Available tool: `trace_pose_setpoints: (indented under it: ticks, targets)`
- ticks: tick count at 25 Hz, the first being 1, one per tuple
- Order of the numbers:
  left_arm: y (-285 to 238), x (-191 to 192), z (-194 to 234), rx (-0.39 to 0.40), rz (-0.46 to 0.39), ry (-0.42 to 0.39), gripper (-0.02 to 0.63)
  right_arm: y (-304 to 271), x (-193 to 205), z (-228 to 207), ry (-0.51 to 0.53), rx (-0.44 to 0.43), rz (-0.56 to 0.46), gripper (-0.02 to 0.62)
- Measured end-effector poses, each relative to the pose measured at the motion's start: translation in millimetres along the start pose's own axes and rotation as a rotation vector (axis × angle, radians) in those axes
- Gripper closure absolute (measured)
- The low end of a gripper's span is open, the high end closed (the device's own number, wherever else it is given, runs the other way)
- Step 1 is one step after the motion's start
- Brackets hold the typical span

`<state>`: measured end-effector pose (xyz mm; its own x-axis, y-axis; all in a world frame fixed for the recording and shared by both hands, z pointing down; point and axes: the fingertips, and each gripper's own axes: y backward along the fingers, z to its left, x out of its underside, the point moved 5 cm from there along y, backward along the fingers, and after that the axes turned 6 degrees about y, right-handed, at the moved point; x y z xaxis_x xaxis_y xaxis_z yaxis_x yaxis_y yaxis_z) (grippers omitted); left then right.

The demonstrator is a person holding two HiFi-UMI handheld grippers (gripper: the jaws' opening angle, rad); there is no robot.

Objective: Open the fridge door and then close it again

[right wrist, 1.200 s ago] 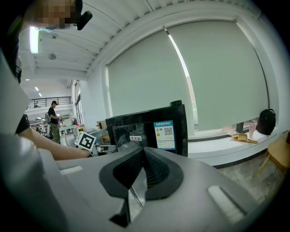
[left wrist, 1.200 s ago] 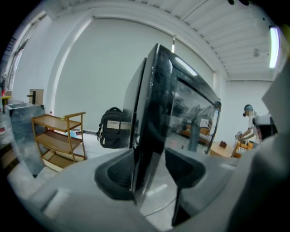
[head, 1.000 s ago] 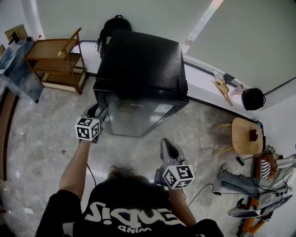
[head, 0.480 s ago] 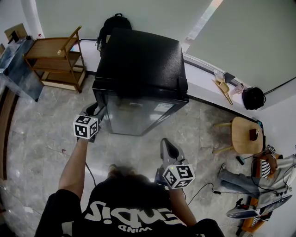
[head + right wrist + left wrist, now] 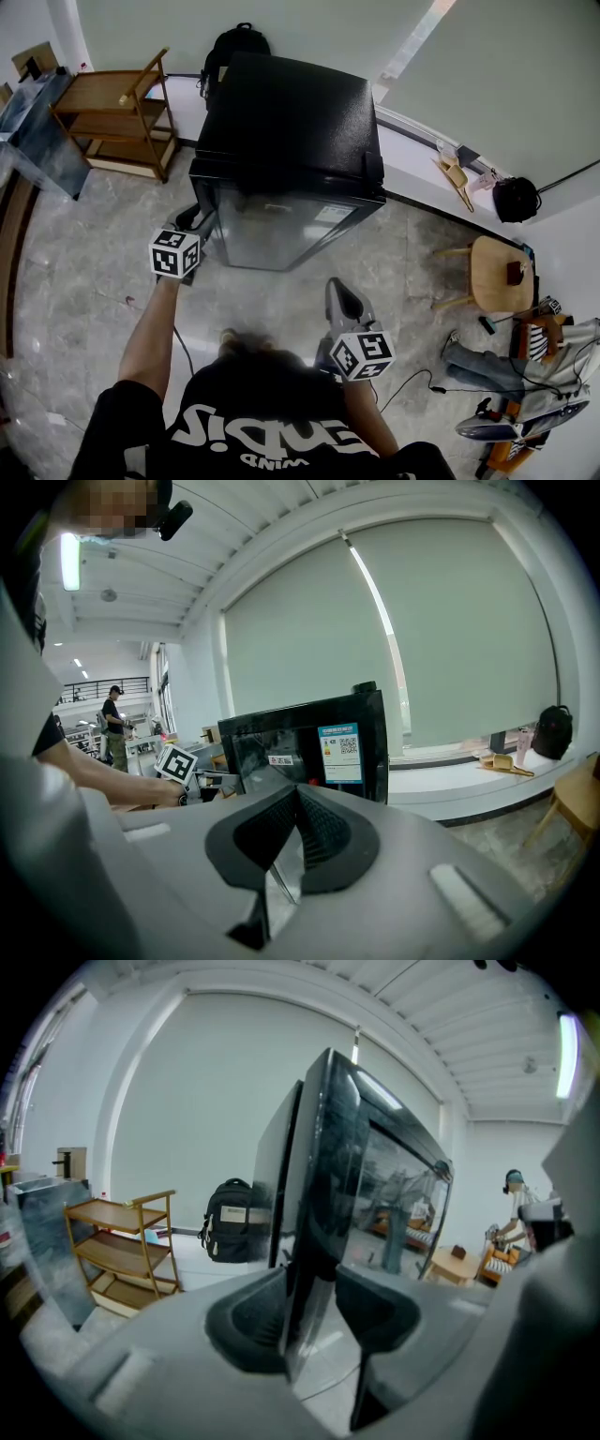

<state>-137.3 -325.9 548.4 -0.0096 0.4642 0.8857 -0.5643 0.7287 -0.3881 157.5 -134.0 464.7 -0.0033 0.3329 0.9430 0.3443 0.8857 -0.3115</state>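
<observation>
While the left tongs (image 5: 314, 1293) have just been closing, they pinch the free edge of the fridge door (image 5: 272, 230), which sits near-flush on the black fridge (image 5: 281, 112). The right tongs (image 5: 298, 808) are pressed together, empty, short of the door. A wooden rack (image 5: 117, 117) stands left of the fridge, a backpack (image 5: 234, 47) behind it and a stool (image 5: 497, 277) to the right, all clear of the door.

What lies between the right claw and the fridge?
Nothing but bare floor: in the head view the right claw hangs short of the fridge.
</observation>
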Motion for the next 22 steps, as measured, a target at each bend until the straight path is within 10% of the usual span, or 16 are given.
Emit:
trace_pose_setpoints:
  ticks: [22]
  targets:
    - [82,53,-59,-0.016,-0.042,0.081,0.483,32,2,12,0.015,-0.049,-0.039,0.595]
